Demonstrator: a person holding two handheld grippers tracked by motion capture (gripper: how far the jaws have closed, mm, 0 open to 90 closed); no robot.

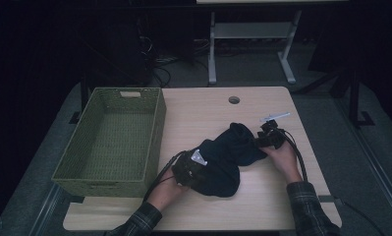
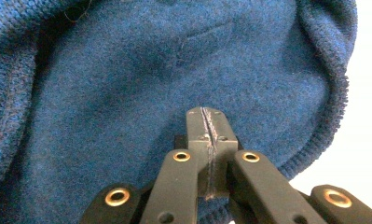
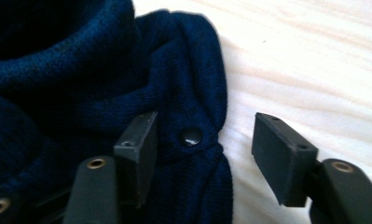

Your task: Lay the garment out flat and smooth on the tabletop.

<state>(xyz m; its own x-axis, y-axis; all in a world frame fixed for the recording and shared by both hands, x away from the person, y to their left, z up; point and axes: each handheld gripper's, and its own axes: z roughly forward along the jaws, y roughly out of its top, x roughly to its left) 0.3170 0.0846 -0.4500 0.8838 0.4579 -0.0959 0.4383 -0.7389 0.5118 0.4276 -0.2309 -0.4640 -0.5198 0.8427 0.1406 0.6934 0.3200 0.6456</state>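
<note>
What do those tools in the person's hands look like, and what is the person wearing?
Both tools, left and right, are black, each trailing a black cable. Each has two flat black jaws on arms with brass-coloured rivets. A grey three-cornered plate sits on the left one. The sleeves are dark plaid.

A: Obs. Green woven basket [image 1: 110, 140] sits at the left of the table [image 1: 262, 206], overhanging its near left edge; a slot handle is cut in its far wall.

B: Confirmed. Light wood tabletop, with a round cable hole [image 1: 234, 100] near the far edge, centre.

A: A small pale flat item [image 1: 275, 116] lies far right on the top; too small to identify.

B: Beyond the far edge: white desk frame [image 1: 252, 39] on dark floor, cables [image 1: 156, 61] to its left.
</note>
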